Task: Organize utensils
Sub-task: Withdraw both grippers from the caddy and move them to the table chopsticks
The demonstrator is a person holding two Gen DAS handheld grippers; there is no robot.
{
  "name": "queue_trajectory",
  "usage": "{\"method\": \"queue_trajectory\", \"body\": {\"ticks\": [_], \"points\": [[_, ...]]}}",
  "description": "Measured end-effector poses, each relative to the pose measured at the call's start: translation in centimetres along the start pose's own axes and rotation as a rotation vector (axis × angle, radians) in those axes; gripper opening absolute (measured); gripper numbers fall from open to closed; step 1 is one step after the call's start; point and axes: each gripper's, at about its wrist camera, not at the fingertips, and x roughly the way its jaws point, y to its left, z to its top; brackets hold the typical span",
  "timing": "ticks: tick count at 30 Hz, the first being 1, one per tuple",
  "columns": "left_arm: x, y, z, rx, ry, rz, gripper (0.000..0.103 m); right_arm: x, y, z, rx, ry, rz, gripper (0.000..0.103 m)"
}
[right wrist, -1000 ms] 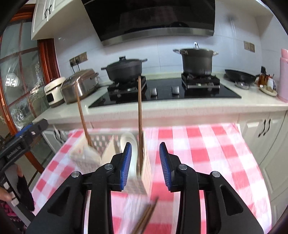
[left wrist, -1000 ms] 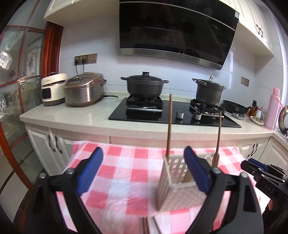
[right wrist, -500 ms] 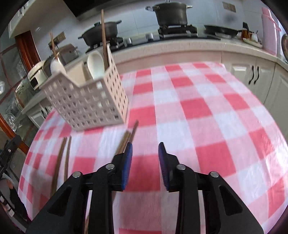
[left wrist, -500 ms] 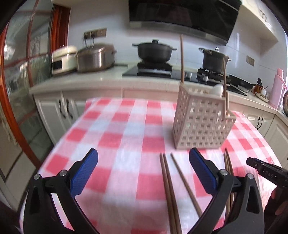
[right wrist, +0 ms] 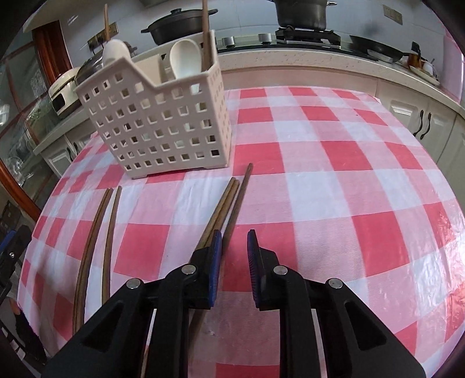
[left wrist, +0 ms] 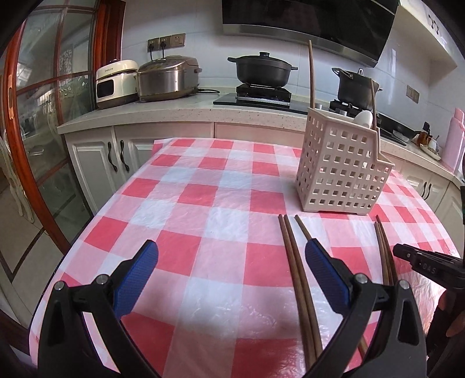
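White tiled wall (left wrist: 203,43), speckled countertop (left wrist: 174,112), white cabinets (left wrist: 96,154), black range hood (left wrist: 305,17), glazed wooden door (left wrist: 43,87)

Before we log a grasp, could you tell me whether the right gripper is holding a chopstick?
No, the right gripper is open and empty, and the chopsticks lie on the tablecloth.

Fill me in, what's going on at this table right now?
A person is sorting utensils into the white perforated utensil caddy, which already holds two white spoons and upright chopsticks. Two groups of wooden chopsticks lie loose on the checked tablecloth. The right hand-held gripper hovers open over one group; the left hand-held gripper is open, holding nothing.
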Motion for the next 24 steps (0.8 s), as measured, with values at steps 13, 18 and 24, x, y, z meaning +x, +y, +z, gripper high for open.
{"method": "queue_trajectory", "body": {"ticks": [13,18,24], "points": [[-0.2,0.4,-0.7,-0.001,0.008,-0.014,0.098,2.4,1.6,1.5,-0.057,0.017,-0.159,0.015],[0.0,0.2,-1.0,0.008,0.023,-0.019,0.098,2.9,1.1,2.5,-0.039,0.037,-0.168,0.014],[0.6,0.4,-1.2,-0.001,0.058,-0.029,0.098,2.3,0.0,1.9,-0.021,0.031,-0.161,0.007]]}}
